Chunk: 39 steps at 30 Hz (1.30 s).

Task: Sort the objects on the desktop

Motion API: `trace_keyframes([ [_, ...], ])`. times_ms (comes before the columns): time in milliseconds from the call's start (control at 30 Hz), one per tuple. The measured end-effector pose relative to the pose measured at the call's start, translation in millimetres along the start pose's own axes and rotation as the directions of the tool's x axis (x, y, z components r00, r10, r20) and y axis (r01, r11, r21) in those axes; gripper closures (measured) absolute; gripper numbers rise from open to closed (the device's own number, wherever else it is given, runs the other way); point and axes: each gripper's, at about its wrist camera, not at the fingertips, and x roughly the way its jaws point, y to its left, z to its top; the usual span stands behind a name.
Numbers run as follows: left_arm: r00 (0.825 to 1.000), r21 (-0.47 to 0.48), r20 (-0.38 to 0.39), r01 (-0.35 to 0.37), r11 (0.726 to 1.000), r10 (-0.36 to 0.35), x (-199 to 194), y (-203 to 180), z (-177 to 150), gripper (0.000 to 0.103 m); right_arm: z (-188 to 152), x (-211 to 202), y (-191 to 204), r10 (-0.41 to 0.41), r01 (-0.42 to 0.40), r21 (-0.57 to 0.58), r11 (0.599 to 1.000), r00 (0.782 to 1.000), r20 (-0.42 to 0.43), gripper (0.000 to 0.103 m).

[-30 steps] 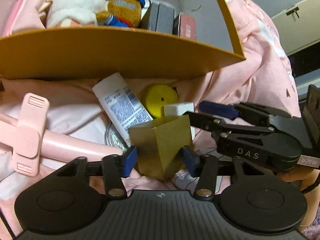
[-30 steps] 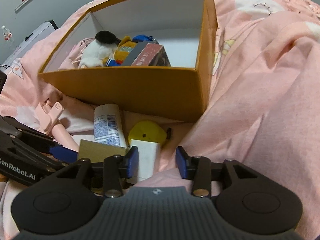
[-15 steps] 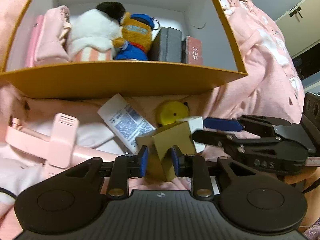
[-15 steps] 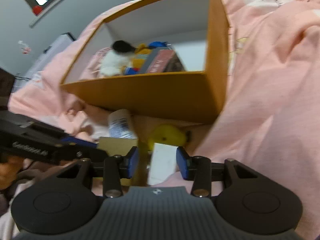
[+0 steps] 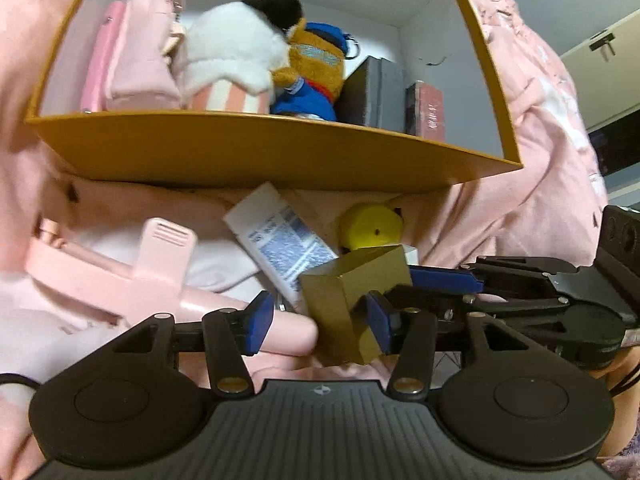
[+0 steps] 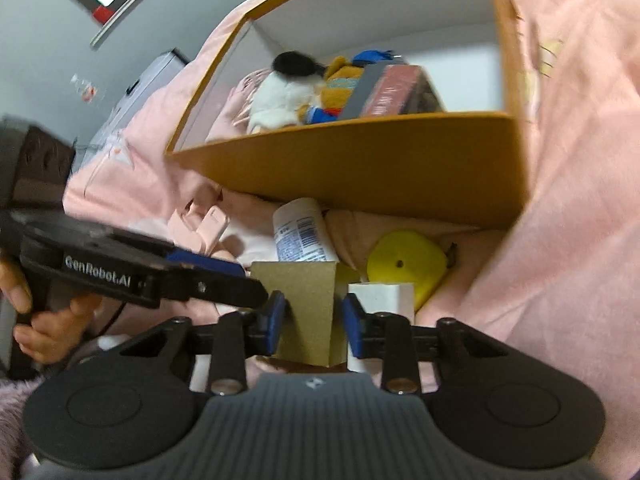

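Observation:
A small gold cardboard box (image 5: 352,296) sits tilted on the pink bedding between both grippers. My left gripper (image 5: 320,324) is opening: its left pad stands clear of the box and its right pad lies against the box's side. From the right, my right gripper (image 6: 314,322) is closing, and its blue pads press on the gold box (image 6: 300,304) from both sides. The right gripper's fingers (image 5: 440,280) show in the left wrist view behind the box. A hand holds the left gripper's body (image 6: 120,276) at the left of the right wrist view.
An orange open box (image 5: 280,152) stands just beyond, holding plush toys (image 5: 236,52), a pink pouch (image 5: 136,64) and books (image 5: 380,92). In front of it lie a white tube (image 5: 280,244), a yellow round thing (image 5: 370,226), a white block (image 6: 380,300) and a pink clip (image 5: 160,264).
Half a second ago my left gripper was pinched on the gold box; its jaws have now spread. My right gripper has tilted down and narrowed onto the box.

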Motion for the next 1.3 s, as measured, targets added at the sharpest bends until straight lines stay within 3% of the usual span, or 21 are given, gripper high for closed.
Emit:
trace_keyframes([
  [167, 0.999, 0.025, 0.012, 0.043, 0.999, -0.043, 13.2, -6.7, -3.4, 0.039, -3.6, -17.7, -6.7, -0.062, 0.061, 0.040, 0.997, 0.997, 0.041, 0.083],
  [333, 0.997, 0.042, 0.026, 0.072, 0.997, -0.073, 25.8, -12.4, -7.6, 0.032, -6.6, -12.0, 0.3, -0.161, 0.161, -0.015, 0.987, 0.987, 0.016, 0.086],
  [433, 0.997, 0.057, 0.038, 0.066, 0.996, -0.068, 27.6, -16.6, -9.0, 0.031, -7.7, -4.7, 6.2, -0.214, 0.213, -0.070, 0.974, 0.977, -0.005, 0.087],
  [533, 0.997, 0.090, 0.044, 0.054, 0.994, -0.058, 27.1, -22.8, -11.2, 0.032, -8.4, 2.8, 11.2, -0.238, 0.234, -0.116, 0.965, 0.971, -0.021, 0.095],
  [633, 0.997, 0.129, 0.058, 0.036, 0.991, -0.044, 22.7, -30.0, -13.5, 0.037, -10.2, 6.5, 13.5, -0.260, 0.254, -0.138, 0.957, 0.965, -0.026, 0.098],
  [833, 0.992, 0.143, 0.078, 0.089, 0.986, -0.101, 15.2, -32.4, -12.3, 0.038, -11.5, 1.9, 9.0, -0.269, 0.266, -0.108, 0.958, 0.963, -0.012, 0.099],
  [1000, 0.997, 0.152, 0.058, 0.040, 0.988, -0.049, 23.7, -33.2, -13.7, 0.041, -13.8, -12.8, 10.4, -0.286, 0.287, -0.081, 0.954, 0.958, 0.029, 0.098],
  [1300, 0.997, 0.084, 0.057, 0.054, 0.995, -0.059, 28.0, -21.1, -11.8, 0.032, -18.1, -30.4, 14.7, -0.182, 0.185, -0.080, 0.979, 0.982, 0.043, 0.088],
])
